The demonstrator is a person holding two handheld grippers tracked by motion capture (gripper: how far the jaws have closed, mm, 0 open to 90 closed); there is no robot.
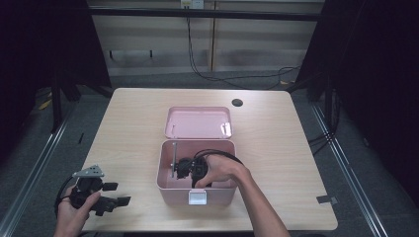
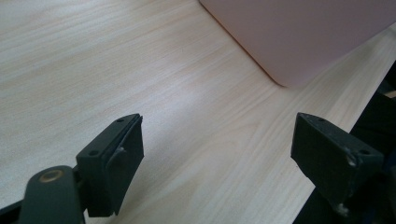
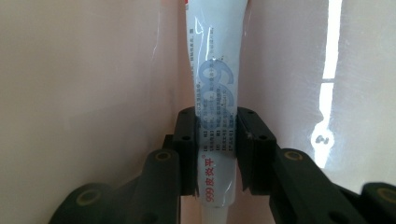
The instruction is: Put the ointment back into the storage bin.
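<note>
Gripping a white ointment tube (image 3: 215, 107), the right gripper (image 1: 193, 170) sits down inside the pink storage box (image 1: 168, 190), its jaws clamped on the tube's flat body from both sides. In the right gripper view the tube stands between the pads with blue "999" print and small text on it, and the box's pale pink inner walls lie close behind.

Judged step: the tube is either being set down in the box or lifted out of it; the frames do not settle which. To do it well, the hand should keep the tube clear of the walls and move straight up or down, because the gripper takes up much of the opening. A squeeze on the soft body could deform it, so the grip ought to stay light.

Containers: the box stands open near the front edge of the wooden table (image 1: 276, 148), its lid (image 1: 197, 122) hinged back, a white latch (image 1: 198, 198) at the front. Other contents cannot be made out.

The left gripper (image 2: 217, 154) rests over bare tabletop beside the box, jaws wide apart, holding nothing.
</note>
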